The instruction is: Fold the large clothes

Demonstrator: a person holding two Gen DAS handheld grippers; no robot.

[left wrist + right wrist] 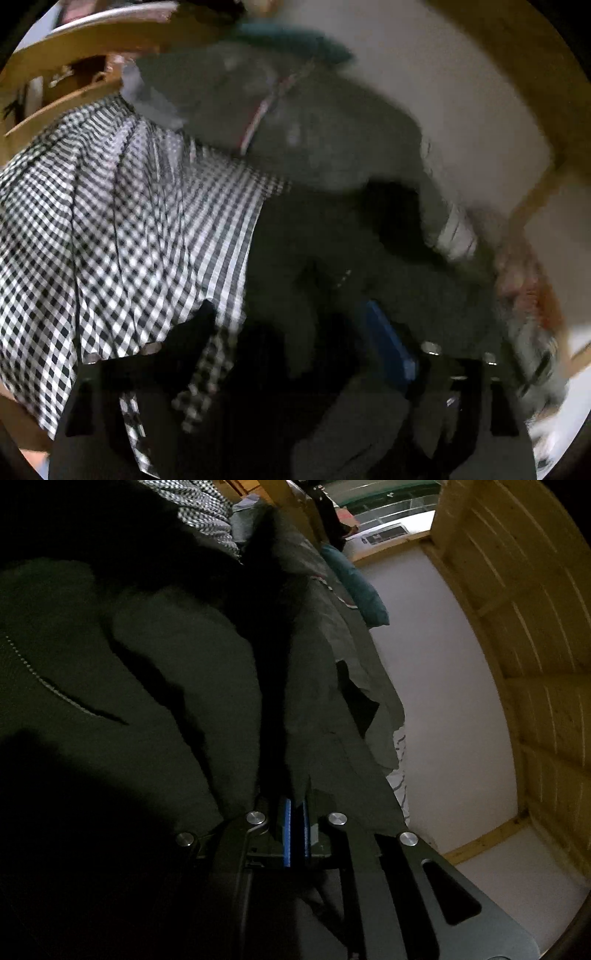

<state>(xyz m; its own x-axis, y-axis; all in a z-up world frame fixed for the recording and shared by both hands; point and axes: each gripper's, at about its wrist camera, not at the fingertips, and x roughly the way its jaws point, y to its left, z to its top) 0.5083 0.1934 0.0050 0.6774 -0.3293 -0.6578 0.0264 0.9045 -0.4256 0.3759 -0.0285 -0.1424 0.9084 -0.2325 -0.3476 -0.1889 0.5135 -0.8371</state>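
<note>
**Ana:** Right wrist view shows it best: the dark green garment [166, 672] fills the frame from nine o'clock to the centre, and the right gripper [295, 805] is clamped on a fold of it, blue pads [287, 830] nearly together with cloth between.

**Ben:** And the left gripper [295, 369]?

**Ana:** Blurred. One blue pad [388, 343] shows at five o'clock with dark cloth draped over it, but I cannot tell whether the jaws are closed.

**Ben:** So how should the step go?

**Ana:** My guess is the garment is being lifted to spread it. Keep both grips on an edge or seam, pull them level and apart so the cloth hangs flat, then lay it on the white surface [443, 701] at three o'clock.

**Ben:** What else is around?

**Ana:** A black-and-white checked cloth [110, 221] at nine o'clock in the left view, a teal cushion [354, 587] at one o'clock, and wooden boards [535, 646] beyond.

**Ben:** Any baskets or bins?

**Ana:** None that I can make out.
</note>
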